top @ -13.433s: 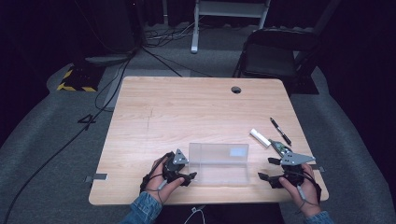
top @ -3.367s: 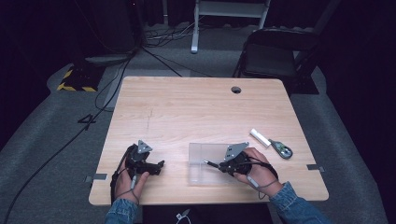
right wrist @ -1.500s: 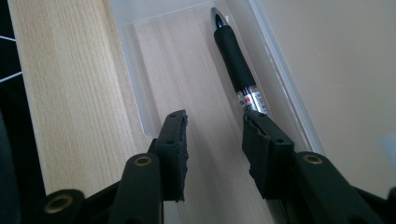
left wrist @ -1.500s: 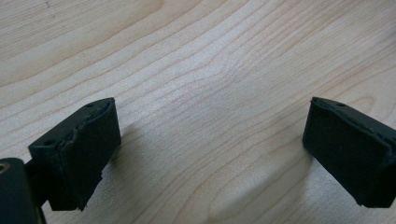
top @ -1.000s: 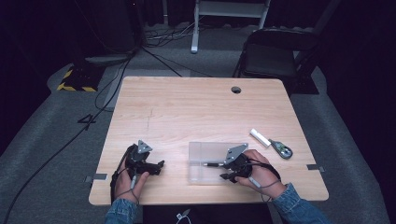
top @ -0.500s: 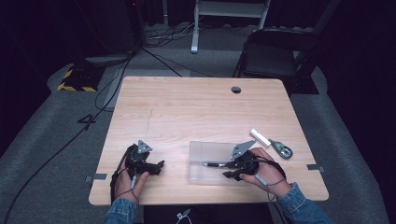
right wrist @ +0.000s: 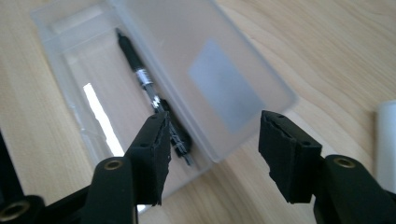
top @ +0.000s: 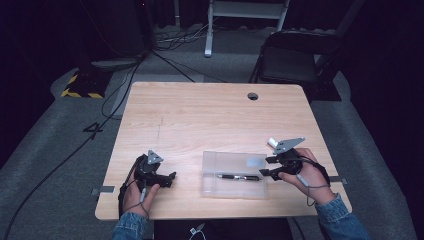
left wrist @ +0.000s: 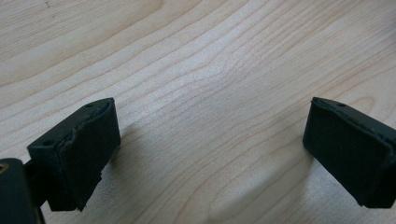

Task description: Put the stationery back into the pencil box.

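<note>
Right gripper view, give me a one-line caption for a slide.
Open right gripper, its jaws just parted, above a black pen lying in a clear plastic box on the light wooden table.

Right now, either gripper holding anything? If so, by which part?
Nothing held. The right gripper has just been opening, nothing between its jaws; the pen lies in the clear box. The left gripper is open over bare table.

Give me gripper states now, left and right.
Left gripper: open, empty, jaws over bare table.
Right gripper: jaws just opened, nothing between them; pen lies in the clear box.
</note>
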{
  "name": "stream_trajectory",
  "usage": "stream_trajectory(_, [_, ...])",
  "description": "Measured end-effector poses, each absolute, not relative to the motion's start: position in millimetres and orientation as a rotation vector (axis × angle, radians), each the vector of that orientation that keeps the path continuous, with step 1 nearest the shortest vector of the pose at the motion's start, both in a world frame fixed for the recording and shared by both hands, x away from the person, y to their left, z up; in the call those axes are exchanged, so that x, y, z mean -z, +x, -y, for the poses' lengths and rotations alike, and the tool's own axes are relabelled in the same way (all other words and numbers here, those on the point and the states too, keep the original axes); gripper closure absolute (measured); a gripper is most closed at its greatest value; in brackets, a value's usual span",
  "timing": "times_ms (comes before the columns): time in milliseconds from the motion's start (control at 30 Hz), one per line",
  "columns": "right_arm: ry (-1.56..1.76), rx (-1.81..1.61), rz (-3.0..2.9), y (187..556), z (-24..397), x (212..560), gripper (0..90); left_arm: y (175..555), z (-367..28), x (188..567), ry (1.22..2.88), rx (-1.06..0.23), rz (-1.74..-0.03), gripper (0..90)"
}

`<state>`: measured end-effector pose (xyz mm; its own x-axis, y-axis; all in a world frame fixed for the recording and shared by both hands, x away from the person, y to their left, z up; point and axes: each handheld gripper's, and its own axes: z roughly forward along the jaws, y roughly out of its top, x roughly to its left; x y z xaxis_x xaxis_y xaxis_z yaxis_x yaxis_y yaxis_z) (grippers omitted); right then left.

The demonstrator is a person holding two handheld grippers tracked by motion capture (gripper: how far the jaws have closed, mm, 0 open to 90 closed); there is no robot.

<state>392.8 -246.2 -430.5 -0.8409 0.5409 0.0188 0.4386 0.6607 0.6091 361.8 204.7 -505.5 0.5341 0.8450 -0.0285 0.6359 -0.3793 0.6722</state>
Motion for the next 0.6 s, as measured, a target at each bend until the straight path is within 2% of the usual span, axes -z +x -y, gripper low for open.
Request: stream_trajectory(600, [1.066,-0.843,-2.512,419,316,428,38.7,361,-205,506,2.136,-0.434,-1.195,4.3])
